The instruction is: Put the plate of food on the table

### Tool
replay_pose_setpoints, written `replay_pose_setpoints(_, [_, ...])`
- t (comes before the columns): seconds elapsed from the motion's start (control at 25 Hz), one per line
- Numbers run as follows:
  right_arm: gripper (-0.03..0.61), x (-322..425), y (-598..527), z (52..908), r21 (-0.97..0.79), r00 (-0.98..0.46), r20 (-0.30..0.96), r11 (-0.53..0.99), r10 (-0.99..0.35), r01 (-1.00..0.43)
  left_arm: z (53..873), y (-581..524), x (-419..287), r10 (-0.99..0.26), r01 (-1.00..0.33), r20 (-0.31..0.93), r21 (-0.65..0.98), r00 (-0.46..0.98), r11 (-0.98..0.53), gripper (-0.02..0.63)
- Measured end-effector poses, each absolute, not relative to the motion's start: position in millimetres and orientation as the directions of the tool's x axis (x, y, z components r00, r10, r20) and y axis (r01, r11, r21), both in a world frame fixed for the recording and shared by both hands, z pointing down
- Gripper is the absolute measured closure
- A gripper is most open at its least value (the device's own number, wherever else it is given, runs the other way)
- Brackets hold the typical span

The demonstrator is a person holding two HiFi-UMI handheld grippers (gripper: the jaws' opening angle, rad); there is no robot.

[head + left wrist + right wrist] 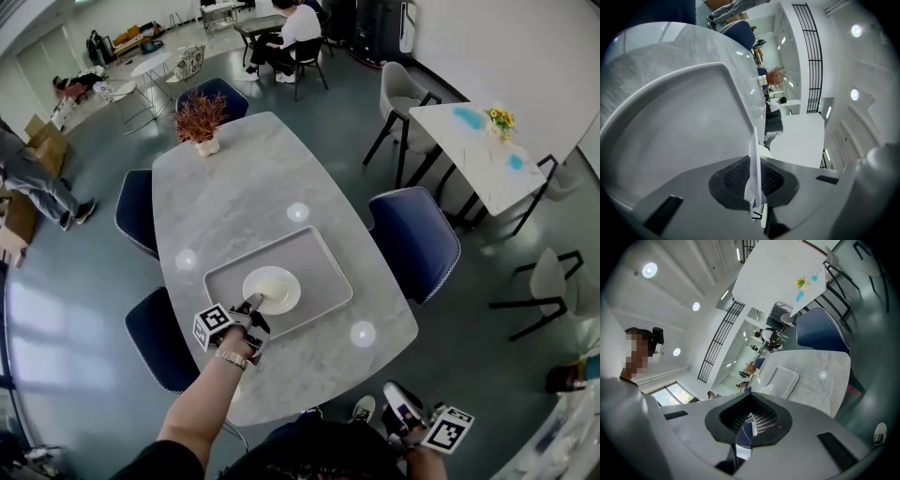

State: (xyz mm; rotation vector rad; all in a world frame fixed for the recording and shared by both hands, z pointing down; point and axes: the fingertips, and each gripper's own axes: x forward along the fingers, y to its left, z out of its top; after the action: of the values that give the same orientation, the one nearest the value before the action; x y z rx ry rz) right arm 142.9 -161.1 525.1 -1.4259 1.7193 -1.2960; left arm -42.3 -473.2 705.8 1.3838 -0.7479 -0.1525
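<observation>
Left claw: my left claw point(253, 304) point(754, 187) is clamped on the near-left rim of the plate point(272, 289). In the left gripper view the thin white rim point(754, 164) stands edge-on between the two dark pads.
Plate: white and round, it sits on the tray point(314, 258), a little toward the tray's near-left side. The head view does not let me tell whether it rests flat or is raised slightly at my end.
Tray: grey, rectangular with rounded corners, it lies at a slant on the near half of the tabletop point(253, 178). In the left gripper view its raised edge point(684, 79) curves just past the plate.
Right claw: my right claw point(397, 401) point(750, 420) is closed with nothing in it. It is held low at my right side, off the tabletop and well apart from the plate.
Left arm: my bare forearm reaches in from the near edge, with a watch point(232, 358) at the wrist.
Tabletop: pale marble with rounded corners, carrying three bright light spots around the tray.
Plant: a reddish plant point(199, 120) in a white pot stands at the far end of the tabletop, well apart from the tray.
Chairs: blue chairs stand around it, one point(412, 239) at the right beside the tray.
Floor: a shoe point(364, 409) shows below the near edge, just beside the right claw.
</observation>
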Motion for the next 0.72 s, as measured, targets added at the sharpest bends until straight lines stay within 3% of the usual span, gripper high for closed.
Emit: replay_pose_setpoints(0.72, [0.566,154.6,-143.9,528.7,-0.883,-0.235,0.220,-0.091,-0.947,-0.460,737.4,-496.2,-28.7,-0.495,-0.387,0.459,0.889,0.738,0.246,0.592])
